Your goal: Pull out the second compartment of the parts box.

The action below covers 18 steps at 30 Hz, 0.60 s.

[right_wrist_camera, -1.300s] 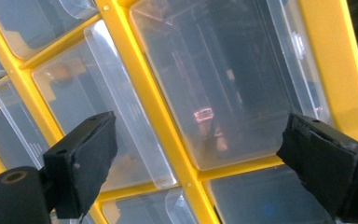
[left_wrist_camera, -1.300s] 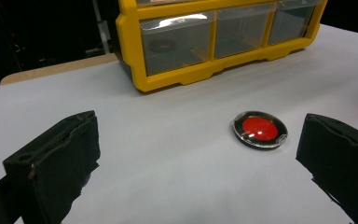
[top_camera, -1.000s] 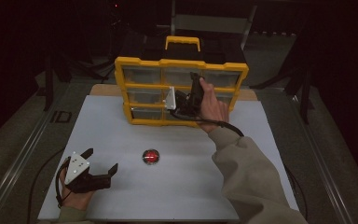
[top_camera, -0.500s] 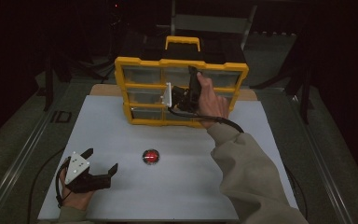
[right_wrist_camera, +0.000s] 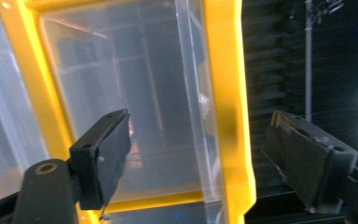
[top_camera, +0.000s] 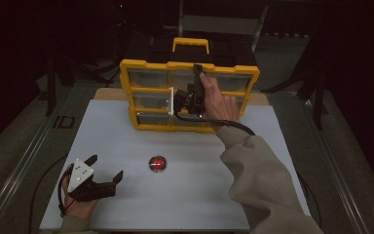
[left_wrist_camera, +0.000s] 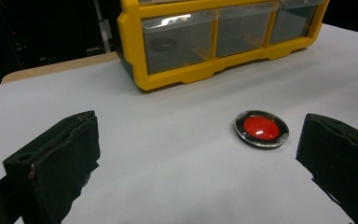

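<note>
The right hand-held gripper (top_camera: pixel 191 87), jaws apart and just closing astride the yellow organizer (top_camera: pixel 146 127)'s top edge at upper centre, could tip it if pulled.

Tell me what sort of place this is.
Probably a lab or studio set up for recording, not a home. A white table stands in a dark room with black stands behind it; a yellow drawer organizer and a red button sit on it, and a person works with hand-held grippers.
</note>
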Each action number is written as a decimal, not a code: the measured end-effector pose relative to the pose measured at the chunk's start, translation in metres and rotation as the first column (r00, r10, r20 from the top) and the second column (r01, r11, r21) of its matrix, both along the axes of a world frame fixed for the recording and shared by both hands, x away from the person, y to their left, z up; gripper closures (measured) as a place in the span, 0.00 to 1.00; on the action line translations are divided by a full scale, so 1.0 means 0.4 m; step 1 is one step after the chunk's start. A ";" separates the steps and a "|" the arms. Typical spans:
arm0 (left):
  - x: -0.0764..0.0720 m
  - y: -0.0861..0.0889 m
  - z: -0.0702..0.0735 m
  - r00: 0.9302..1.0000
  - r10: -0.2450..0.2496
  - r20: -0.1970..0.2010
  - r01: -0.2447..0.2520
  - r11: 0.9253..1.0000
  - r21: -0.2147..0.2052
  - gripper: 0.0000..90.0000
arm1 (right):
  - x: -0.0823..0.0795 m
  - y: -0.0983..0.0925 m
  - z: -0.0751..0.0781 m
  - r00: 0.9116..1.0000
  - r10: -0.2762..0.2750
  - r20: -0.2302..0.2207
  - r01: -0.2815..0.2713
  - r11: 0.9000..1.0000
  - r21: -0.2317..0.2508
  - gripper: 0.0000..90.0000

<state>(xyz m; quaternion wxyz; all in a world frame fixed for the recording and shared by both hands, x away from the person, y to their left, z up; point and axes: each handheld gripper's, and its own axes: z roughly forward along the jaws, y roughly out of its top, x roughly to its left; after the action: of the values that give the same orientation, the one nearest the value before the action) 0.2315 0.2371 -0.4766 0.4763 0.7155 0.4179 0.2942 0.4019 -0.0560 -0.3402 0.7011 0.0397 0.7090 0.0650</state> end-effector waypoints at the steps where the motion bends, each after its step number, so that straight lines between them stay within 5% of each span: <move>1: 0.000 0.000 0.000 1.000 0.000 0.000 0.000 1.000 -0.001 0.00 | 0.001 -0.001 0.001 1.000 -0.002 0.007 0.002 1.000 -0.010 0.25; 18: 0.000 0.000 0.000 1.000 0.002 0.000 -0.002 1.000 -0.001 0.00 | 0.011 -0.015 -0.011 0.992 -0.012 0.128 0.026 0.994 -0.104 0.49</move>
<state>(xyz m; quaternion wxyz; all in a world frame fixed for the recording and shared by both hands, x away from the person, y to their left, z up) 0.2314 0.2371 -0.4766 0.4762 0.7151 0.4187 0.2944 0.4064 -0.0619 -0.3446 0.7465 0.0049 0.6650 0.0231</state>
